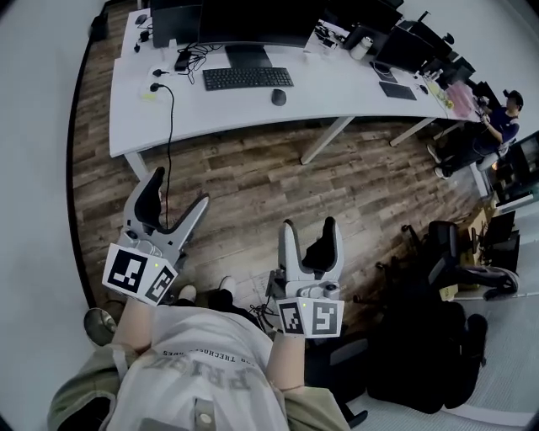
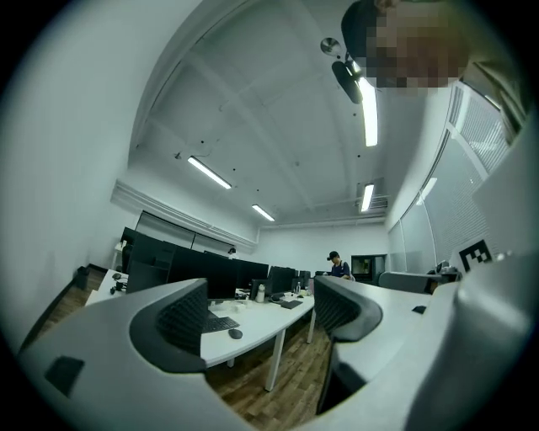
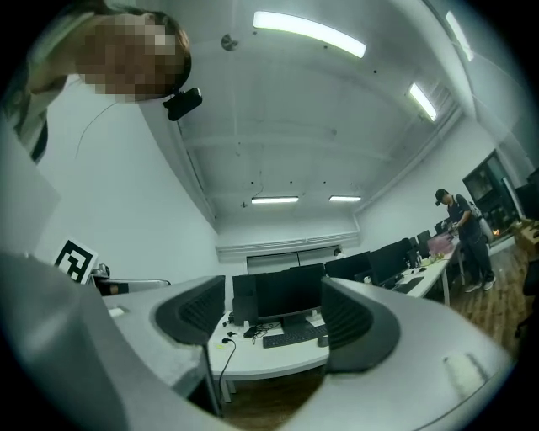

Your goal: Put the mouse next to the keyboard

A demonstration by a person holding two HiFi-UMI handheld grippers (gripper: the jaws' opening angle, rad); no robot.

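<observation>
On desk (image 1: pixel 337 88): mouse (image 1: pixel 279 97) right of keyboard (image 1: pixel 248 78) | left gripper (image 1: pixel 178 187), right gripper (image 1: pixel 309 224): jaws spread, empty

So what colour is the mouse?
The mouse is dark, nearly black; clearest in the head view.

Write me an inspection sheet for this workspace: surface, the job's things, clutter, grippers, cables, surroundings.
Surface: long white desk, well away from both grippers.
Job's things: mouse lies on the desk, just right of the keyboard, not touching it.
Clutter: monitor behind the keyboard; a dark flat thing further right, too small to name.
Grippers: left gripper and right gripper held over the floor, jaws apart, nothing between them.
Cables: black cable hangs over the desk's front edge toward the floor; a tangle lies left of the monitor stand.
Surroundings: wood floor, black chair, a person at the desk's far right end.
</observation>
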